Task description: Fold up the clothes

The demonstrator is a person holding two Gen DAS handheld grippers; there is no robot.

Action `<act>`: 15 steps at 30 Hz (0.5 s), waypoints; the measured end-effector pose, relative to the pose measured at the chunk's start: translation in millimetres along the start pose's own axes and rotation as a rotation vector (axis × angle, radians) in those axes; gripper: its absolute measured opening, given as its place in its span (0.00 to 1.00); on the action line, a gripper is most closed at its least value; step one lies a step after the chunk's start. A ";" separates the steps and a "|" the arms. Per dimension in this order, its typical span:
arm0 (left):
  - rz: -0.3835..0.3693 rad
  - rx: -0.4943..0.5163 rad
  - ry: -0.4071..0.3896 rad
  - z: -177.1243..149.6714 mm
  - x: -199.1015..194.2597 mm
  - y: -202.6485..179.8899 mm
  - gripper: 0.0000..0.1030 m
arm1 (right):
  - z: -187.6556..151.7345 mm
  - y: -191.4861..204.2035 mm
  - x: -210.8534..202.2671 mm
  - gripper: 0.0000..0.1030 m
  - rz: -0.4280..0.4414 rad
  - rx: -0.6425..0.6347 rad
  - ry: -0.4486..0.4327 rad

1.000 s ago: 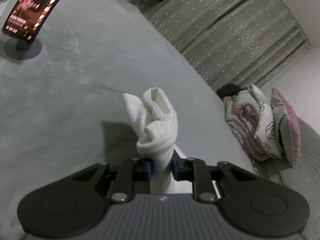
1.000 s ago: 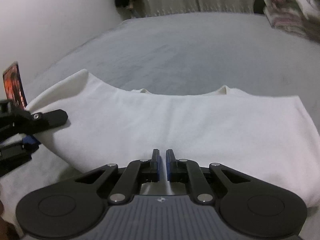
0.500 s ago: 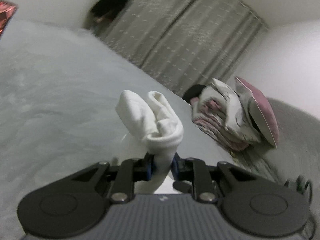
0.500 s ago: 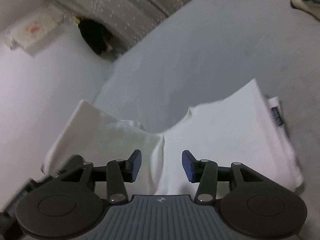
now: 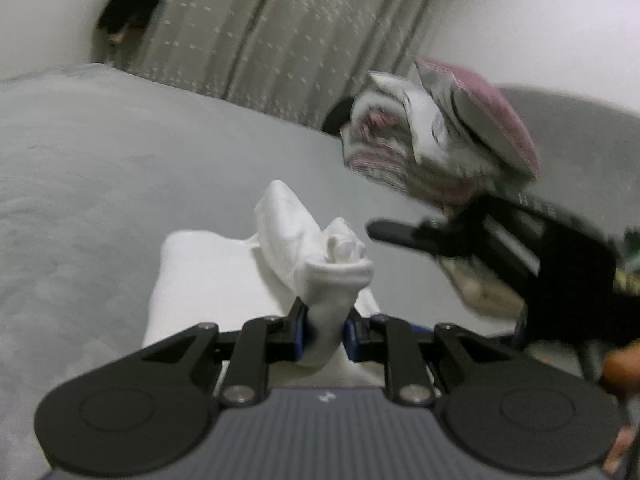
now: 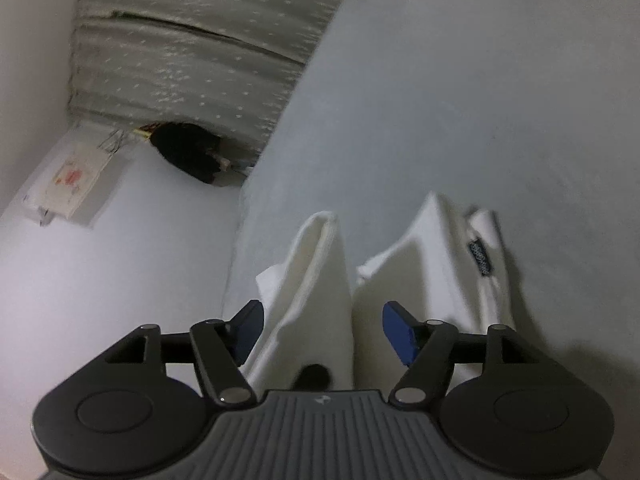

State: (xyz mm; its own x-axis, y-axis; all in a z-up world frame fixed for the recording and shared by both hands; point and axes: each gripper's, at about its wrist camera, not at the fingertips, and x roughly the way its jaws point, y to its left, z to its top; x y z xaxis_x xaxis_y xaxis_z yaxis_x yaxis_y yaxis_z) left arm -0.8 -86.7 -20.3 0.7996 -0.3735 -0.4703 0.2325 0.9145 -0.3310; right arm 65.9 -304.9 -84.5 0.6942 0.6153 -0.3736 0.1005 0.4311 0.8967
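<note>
You are working over a wide grey bed [image 5: 100, 168] whose cover fills most of both wrist views, with patterned grey curtains [image 5: 288, 36] hanging behind it along a white wall. At the far end of the bed sits a heap of pink and white bedding [image 5: 432, 136], a pink-edged pillow leaning on top of it. The white garment [image 5: 208, 280] lies on the bed close in front of you, partly folded, a flat panel spread on the cover with a bunched ridge rising from it. In the right wrist view the same cloth shows as two upright white folds [image 6: 320, 292], one between the jaws and one just to the right, which carries a small dark label [image 6: 480, 258]. Your left hand-held gripper [image 5: 326, 330] is clamped on a twisted bunch of the white cloth, which stands up out of the blue pads and curls over at the top. Your right hand-held gripper [image 6: 324, 332] has its jaws opening; the blue pads stand well apart with one fold of cloth between them, pressed by neither pad. In the left view that right tool appears as a blurred black shape at the right edge.
</note>
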 end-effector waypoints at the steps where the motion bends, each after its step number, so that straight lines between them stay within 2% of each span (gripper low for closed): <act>1: -0.001 0.026 0.023 -3.3 4.5 -3.2 0.19 | 2.7 -5.6 0.3 0.66 -0.006 0.019 0.005; 2: -0.007 0.051 0.045 -6.2 9.0 -5.7 0.20 | 5.2 -10.9 1.6 0.66 -0.015 0.032 0.010; 5: -0.051 0.129 0.083 -12.1 16.0 -11.5 0.31 | 14.1 -21.9 7.5 0.66 -0.036 0.053 0.026; 7: -0.108 0.177 0.089 -13.8 13.4 -14.3 0.52 | 17.9 -25.5 8.6 0.66 -0.041 0.058 0.032; 8: -0.144 0.193 0.095 -13.8 12.6 -14.7 0.57 | 19.4 -26.2 8.7 0.66 -0.045 0.057 0.032; 9: -0.171 0.202 0.103 -14.2 10.7 -14.2 0.56 | 20.9 -26.1 8.9 0.65 -0.053 0.053 0.032; 11: -0.211 0.223 0.117 -16.4 6.3 -12.2 0.60 | 24.0 -25.0 8.9 0.65 -0.071 0.042 0.030; 13: -0.254 0.234 0.127 -15.6 0.2 -7.9 0.70 | 24.9 -22.7 7.2 0.65 -0.086 0.021 0.034; 15: -0.299 0.230 0.131 -11.6 -8.8 -1.9 0.72 | 24.7 -18.2 8.2 0.64 -0.104 -0.016 0.048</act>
State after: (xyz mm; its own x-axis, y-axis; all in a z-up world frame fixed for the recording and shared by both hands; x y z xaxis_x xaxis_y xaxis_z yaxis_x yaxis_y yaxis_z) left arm -14.8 -87.0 -25.1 0.6040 -0.6314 -0.4864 0.5738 0.7680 -0.2843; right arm 87.4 -324.0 -98.0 0.6455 0.5976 -0.4755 0.1581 0.5045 0.8488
